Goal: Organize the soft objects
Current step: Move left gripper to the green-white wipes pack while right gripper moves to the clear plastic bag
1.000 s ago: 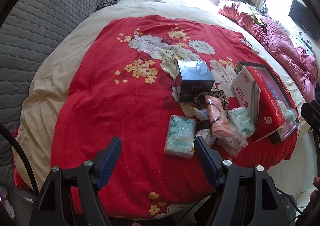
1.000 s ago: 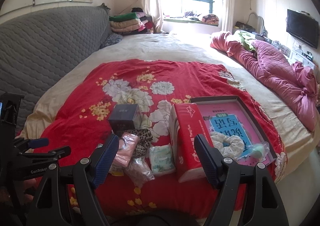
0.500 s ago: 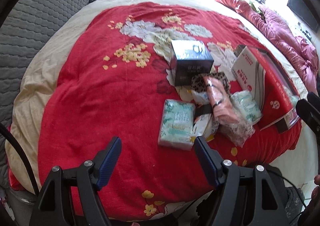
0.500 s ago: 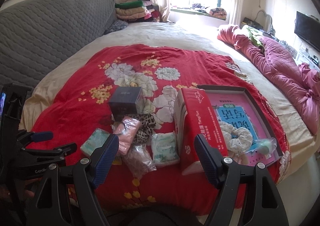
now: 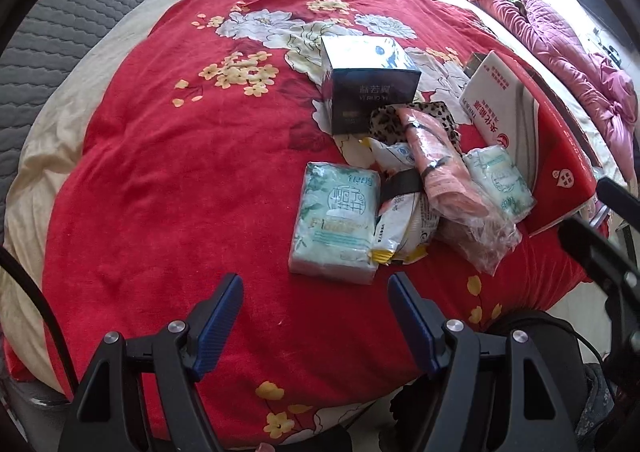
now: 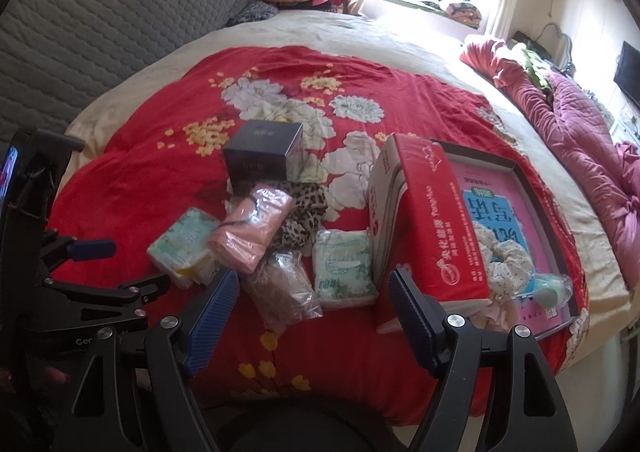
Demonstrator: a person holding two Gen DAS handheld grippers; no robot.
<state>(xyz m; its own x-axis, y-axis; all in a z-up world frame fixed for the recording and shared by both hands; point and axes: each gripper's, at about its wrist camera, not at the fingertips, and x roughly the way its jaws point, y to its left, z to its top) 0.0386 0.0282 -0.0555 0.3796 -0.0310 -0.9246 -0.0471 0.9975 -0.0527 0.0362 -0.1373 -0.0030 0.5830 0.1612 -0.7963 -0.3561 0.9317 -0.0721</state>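
Note:
A pile of soft packs lies on the red flowered blanket (image 5: 180, 171). A mint tissue pack (image 5: 336, 223) lies nearest my left gripper (image 5: 316, 312), which is open and empty just short of it. Beside it lie a white pouch (image 5: 404, 219), a pink bagged cloth (image 5: 444, 171), a second mint pack (image 5: 500, 179) and a leopard cloth (image 5: 384, 123). My right gripper (image 6: 312, 304) is open and empty above a clear bag (image 6: 280, 292) and the second mint pack (image 6: 344, 268). The pink cloth (image 6: 252, 232) lies left of that.
A dark box (image 5: 368, 83) stands behind the pile. A red-and-white carton (image 6: 428, 228) leans on an open tray (image 6: 532, 187) holding a floral scrunchie (image 6: 508, 264). A pink quilt (image 6: 580, 123) lies at the right, a grey headboard (image 6: 100, 43) at the left.
Both grippers have moved forward and down toward the pile; the packs look larger and nearer. Both stay open. Nothing on the bed has moved.

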